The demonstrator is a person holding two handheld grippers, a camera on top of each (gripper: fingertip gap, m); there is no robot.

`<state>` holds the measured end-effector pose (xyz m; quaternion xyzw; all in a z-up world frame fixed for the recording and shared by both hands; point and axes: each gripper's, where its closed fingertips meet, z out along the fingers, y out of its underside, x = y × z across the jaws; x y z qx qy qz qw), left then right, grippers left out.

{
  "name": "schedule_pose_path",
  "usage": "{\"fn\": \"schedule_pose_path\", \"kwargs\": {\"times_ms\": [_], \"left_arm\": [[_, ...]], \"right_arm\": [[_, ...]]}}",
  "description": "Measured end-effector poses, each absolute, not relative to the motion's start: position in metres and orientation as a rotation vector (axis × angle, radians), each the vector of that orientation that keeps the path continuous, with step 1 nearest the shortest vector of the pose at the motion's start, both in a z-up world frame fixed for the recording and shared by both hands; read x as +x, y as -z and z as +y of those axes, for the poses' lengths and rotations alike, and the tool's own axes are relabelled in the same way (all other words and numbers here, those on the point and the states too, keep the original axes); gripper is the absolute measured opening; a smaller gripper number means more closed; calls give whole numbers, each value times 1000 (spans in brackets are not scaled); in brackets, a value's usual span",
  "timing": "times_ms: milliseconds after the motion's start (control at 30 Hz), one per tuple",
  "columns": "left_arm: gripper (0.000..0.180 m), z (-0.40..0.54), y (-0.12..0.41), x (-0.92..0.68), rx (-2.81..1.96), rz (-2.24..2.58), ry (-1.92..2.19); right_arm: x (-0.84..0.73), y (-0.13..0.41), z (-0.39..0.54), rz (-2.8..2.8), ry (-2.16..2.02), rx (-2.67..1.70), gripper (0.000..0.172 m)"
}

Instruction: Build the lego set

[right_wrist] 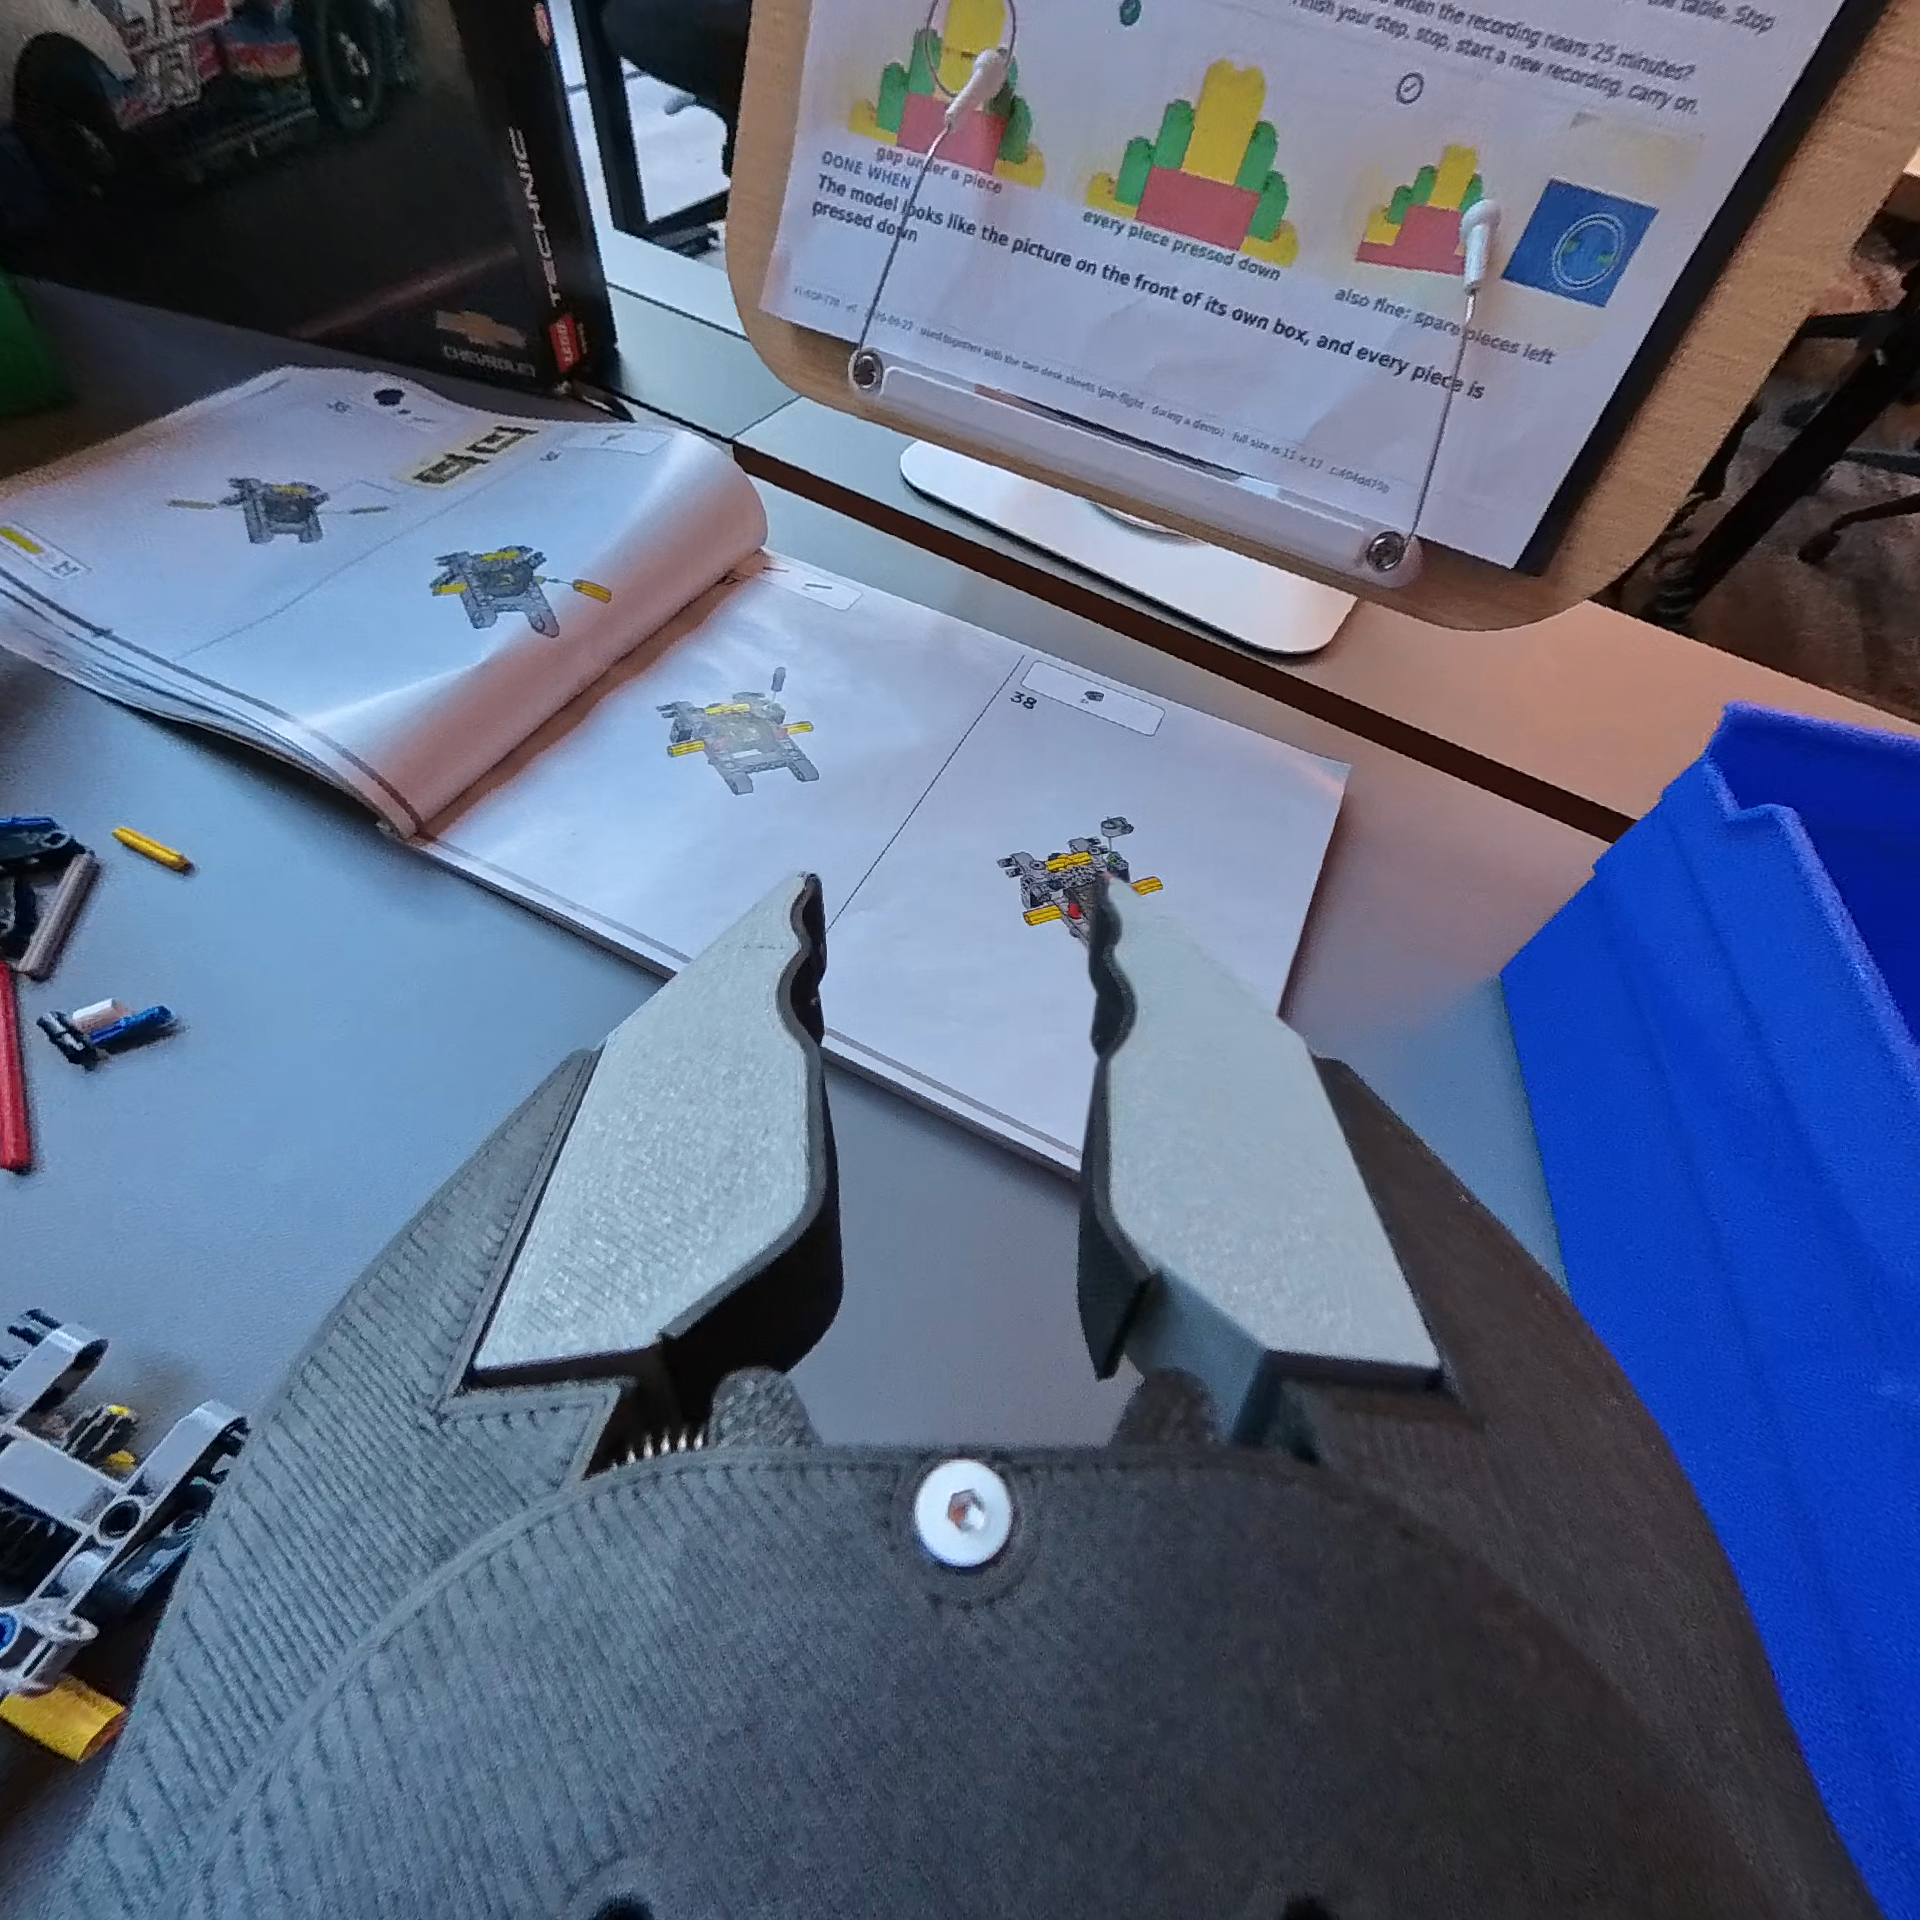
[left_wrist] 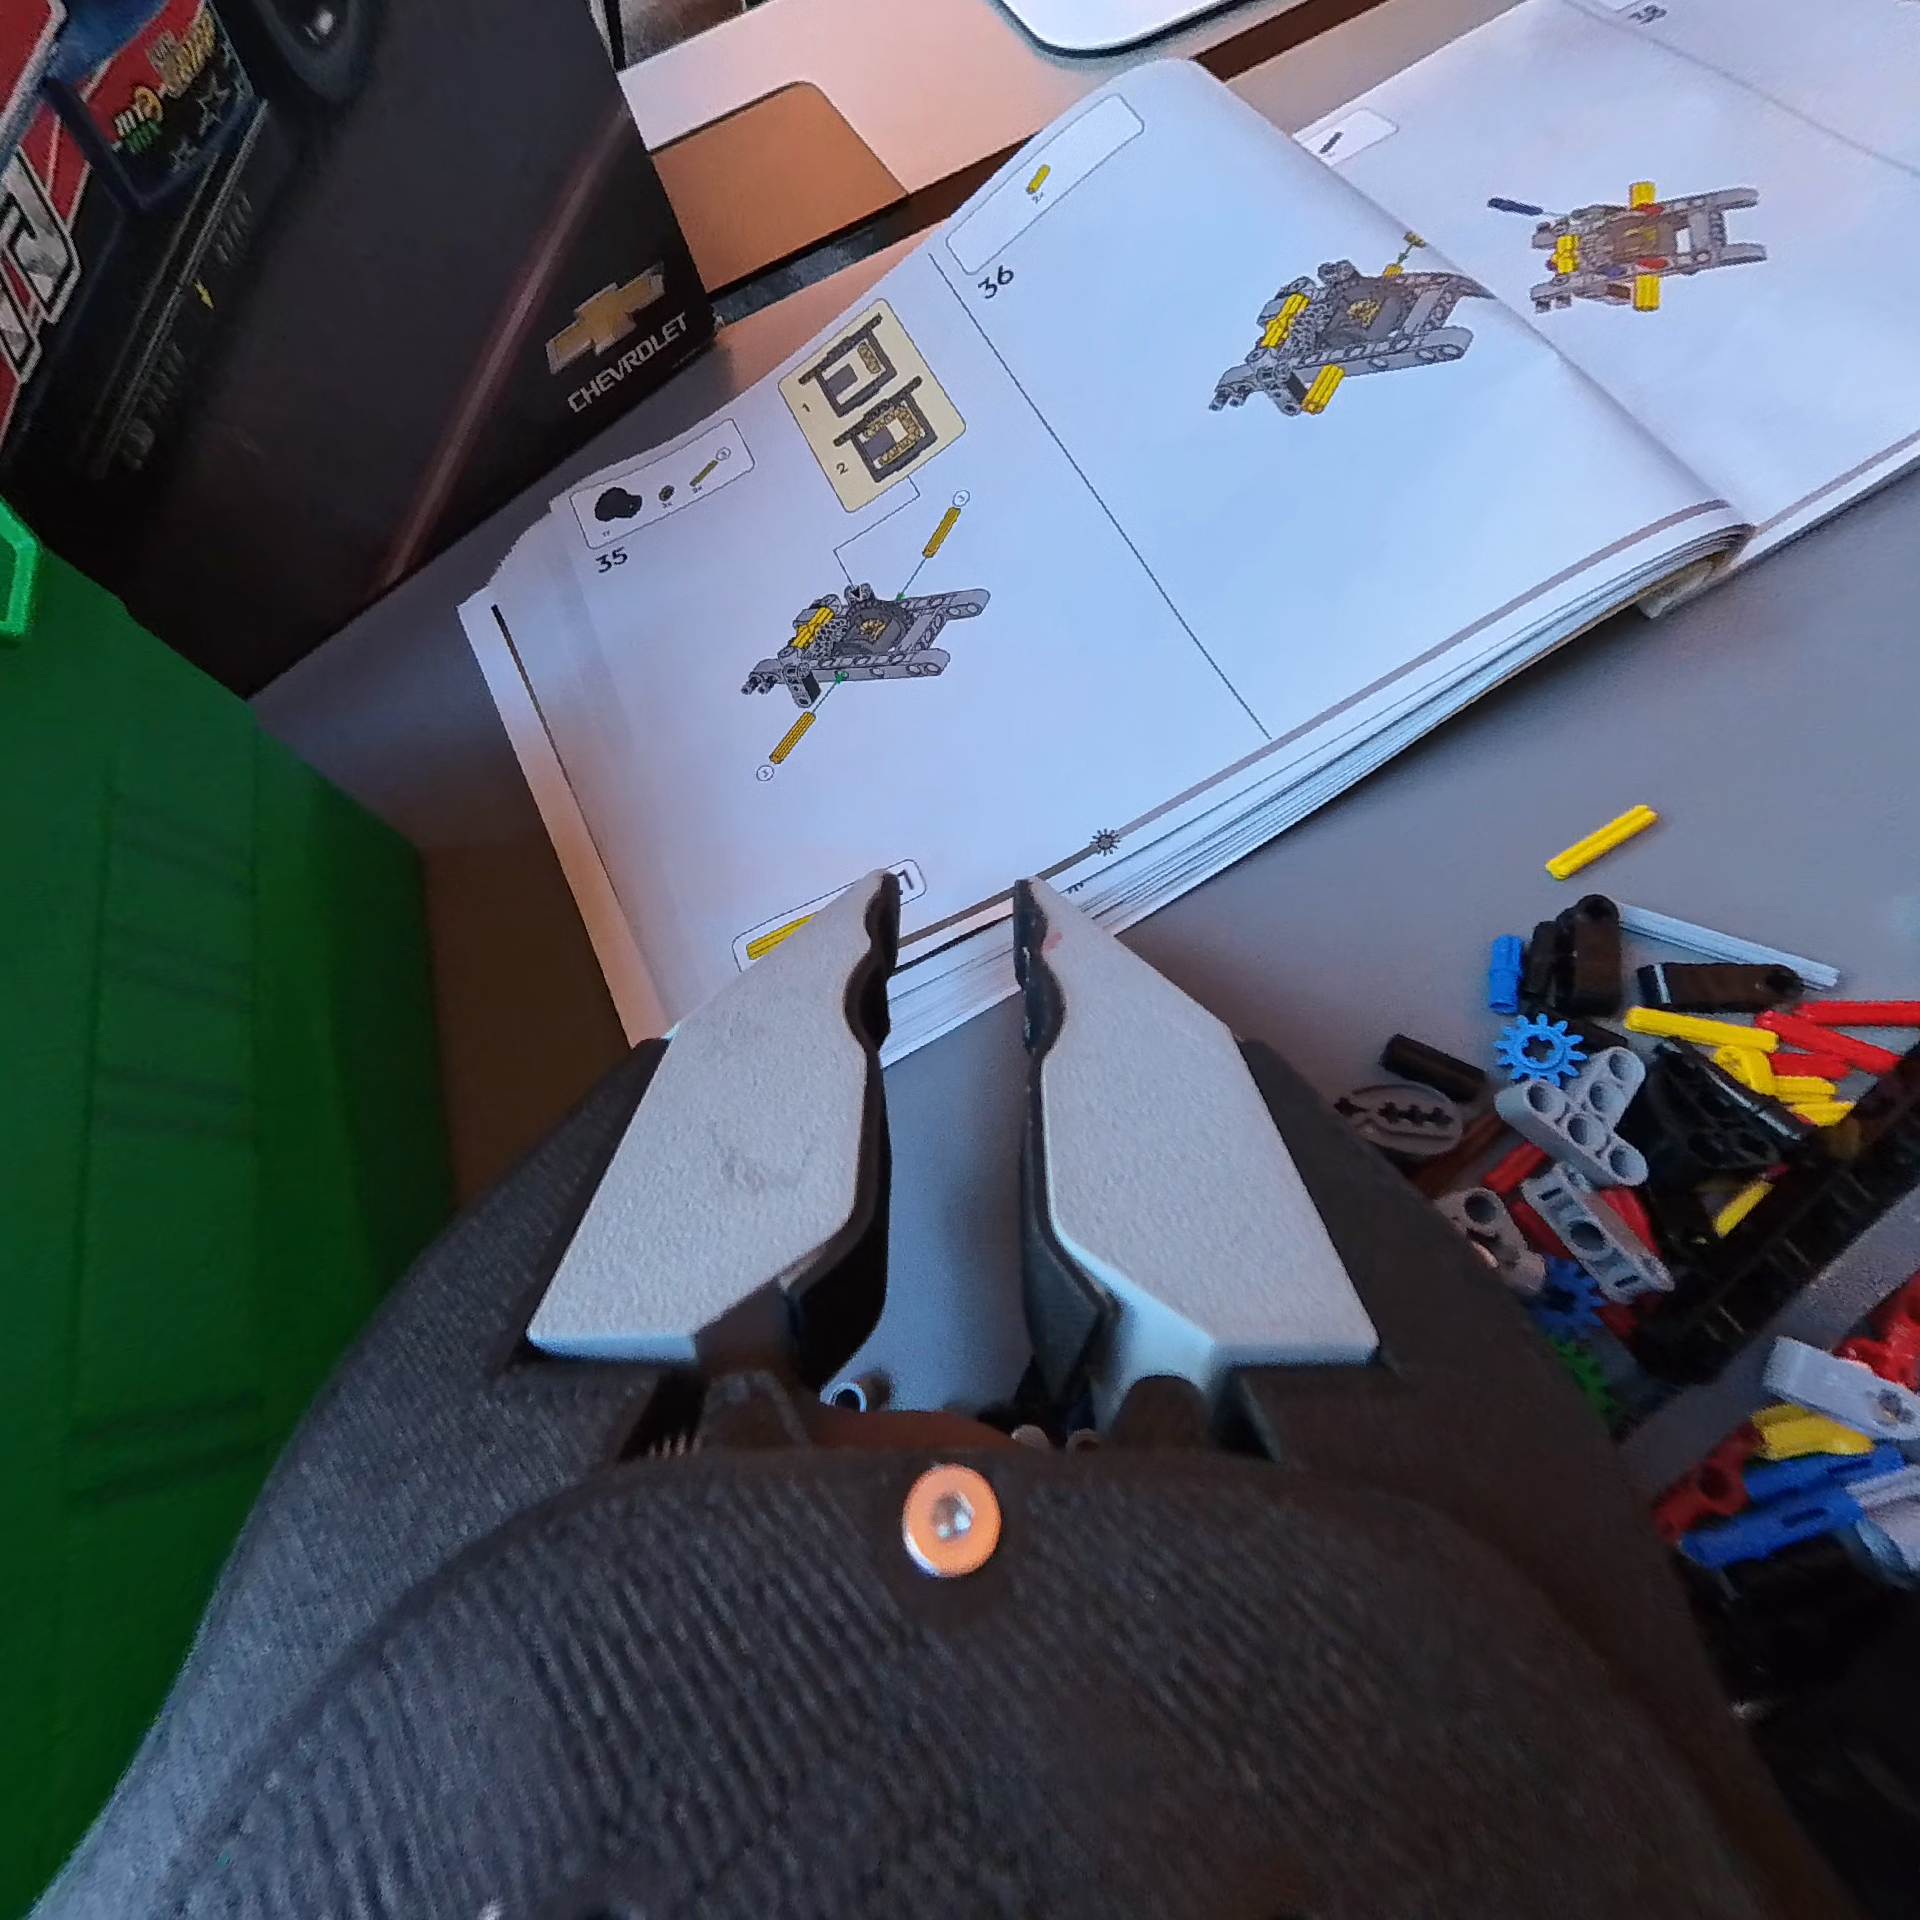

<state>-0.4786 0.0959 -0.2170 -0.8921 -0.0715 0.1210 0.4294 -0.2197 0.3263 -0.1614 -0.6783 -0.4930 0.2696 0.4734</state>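
My left gripper [left_wrist: 956, 894] is open with a narrow gap and nothing between its pads. It hovers over the near edge of the open instruction booklet [left_wrist: 1039, 520]. A pile of small building pieces [left_wrist: 1662, 1143] lies to its right, with a loose yellow axle [left_wrist: 1600, 842] beside it. My right gripper [right_wrist: 956, 894] is open wider and empty, above the booklet's right page [right_wrist: 1195, 790]. A grey and black part-built assembly [right_wrist: 94, 1475] lies at its lower left, and the yellow axle [right_wrist: 151, 849] shows farther left.
A green bin [left_wrist: 156, 1143] stands at the left and a blue bin [right_wrist: 1714, 1143] at the right. A black product box [left_wrist: 364, 312] stands behind the booklet. A wooden stand with a printed sheet [right_wrist: 1195, 208] stands at the back. About 12 cm separates my left fingertips from the loose yellow axle [left_wrist: 1600, 842]. It turns up in the right wrist view [right_wrist: 147, 841] as well.
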Motion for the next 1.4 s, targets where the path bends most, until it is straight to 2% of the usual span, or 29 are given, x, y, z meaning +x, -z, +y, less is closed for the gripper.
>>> {"fn": "schedule_pose_path", "kwargs": {"times_ms": [400,633,1000,1200,1400], "left_arm": [[20,102,206,-461,-2195,-75,-327],[21,102,204,-460,-2191,-51,-364],[21,102,205,-459,-2196,-54,-367],[21,101,211,-463,-2215,-71,-354],[21,101,212,-464,-2221,-73,-347]], "right_arm": [[-232,179,302,-1392,-703,-1594,26],[-229,155,254,-1414,-866,-1426,20],[-148,200,153,-1535,-1125,-1596,9],[-138,214,127,-1627,-999,-1587,1],[-135,219,116,-1646,-983,-1616,10]]}}
